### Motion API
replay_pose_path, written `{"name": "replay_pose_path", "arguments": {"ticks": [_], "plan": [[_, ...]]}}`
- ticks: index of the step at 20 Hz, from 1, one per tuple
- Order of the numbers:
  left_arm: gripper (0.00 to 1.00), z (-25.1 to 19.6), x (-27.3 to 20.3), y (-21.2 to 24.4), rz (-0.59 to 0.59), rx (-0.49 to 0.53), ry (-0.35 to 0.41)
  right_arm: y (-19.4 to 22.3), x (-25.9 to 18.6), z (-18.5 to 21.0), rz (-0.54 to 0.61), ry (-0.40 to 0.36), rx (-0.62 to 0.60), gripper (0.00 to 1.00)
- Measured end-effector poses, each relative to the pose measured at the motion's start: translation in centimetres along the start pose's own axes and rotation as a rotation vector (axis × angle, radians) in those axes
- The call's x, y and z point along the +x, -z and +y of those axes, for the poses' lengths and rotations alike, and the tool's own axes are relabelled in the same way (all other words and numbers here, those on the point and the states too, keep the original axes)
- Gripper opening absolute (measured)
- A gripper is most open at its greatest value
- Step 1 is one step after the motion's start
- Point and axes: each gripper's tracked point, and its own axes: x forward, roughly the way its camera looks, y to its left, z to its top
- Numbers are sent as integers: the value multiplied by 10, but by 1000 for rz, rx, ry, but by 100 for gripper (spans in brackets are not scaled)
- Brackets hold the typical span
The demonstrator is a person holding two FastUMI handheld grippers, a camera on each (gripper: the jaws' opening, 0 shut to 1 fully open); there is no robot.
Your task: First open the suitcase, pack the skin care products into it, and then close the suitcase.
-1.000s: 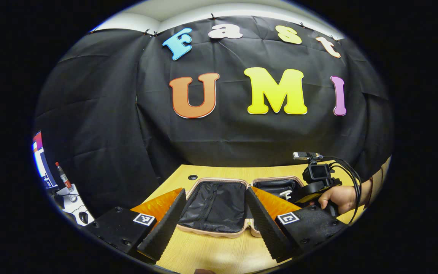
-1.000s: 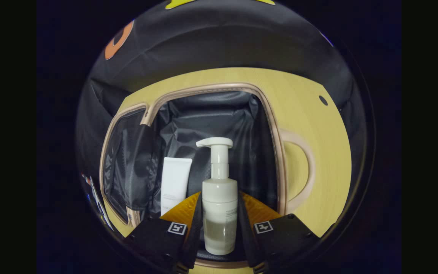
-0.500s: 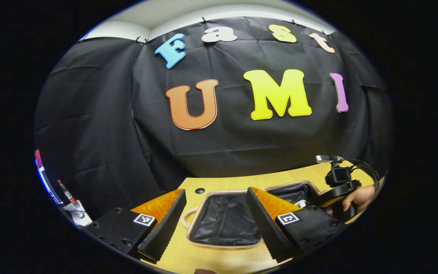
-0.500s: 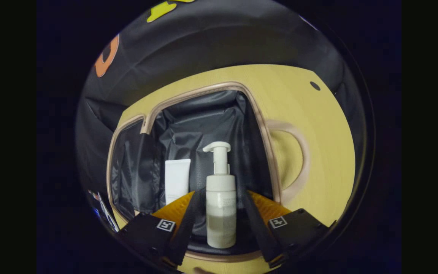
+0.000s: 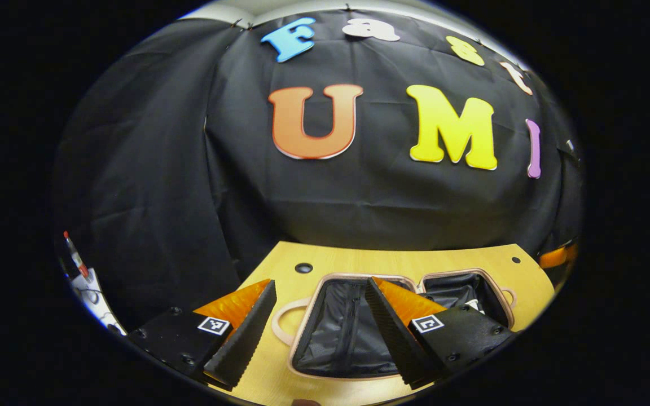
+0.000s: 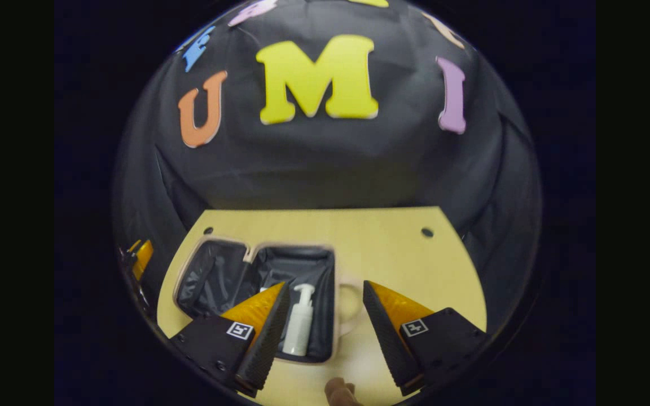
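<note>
Suitcase [image 6: 254, 293] lies open on bench [image 6: 404, 254], lower left; pump bottle [image 6: 299, 327] inside, label unreadable. My right gripper [image 6: 325, 332] and left gripper [image 5: 319, 332]: jaws wide apart, empty.

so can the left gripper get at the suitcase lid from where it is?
Probably yes. The left gripper is open and holds nothing, and the open lid half of the suitcase lies flat on the table right ahead of its fingers, with nothing between them.
</note>
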Motion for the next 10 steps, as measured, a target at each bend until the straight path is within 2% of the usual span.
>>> {"name": "replay_pose_path", "arguments": {"ticks": [2, 4, 6, 8, 10], "plan": [[100, 17, 20, 26, 65, -80, 15, -35, -37, -18, -127, 25, -9, 75], [100, 38, 37, 45, 99, -200, 11, -66, -75, -35, -249, 41, -23, 80], [99, 51, 49, 67, 145, -333, 12, -81, -101, -46, -317, 52, -61, 80], [98, 57, 60, 86, 189, -513, 36, -81, -115, -54, -331, 56, -85, 80], [98, 56, 70, 100, 227, -742, 86, -80, -124, -64, -333, 49, -91, 80]]}}
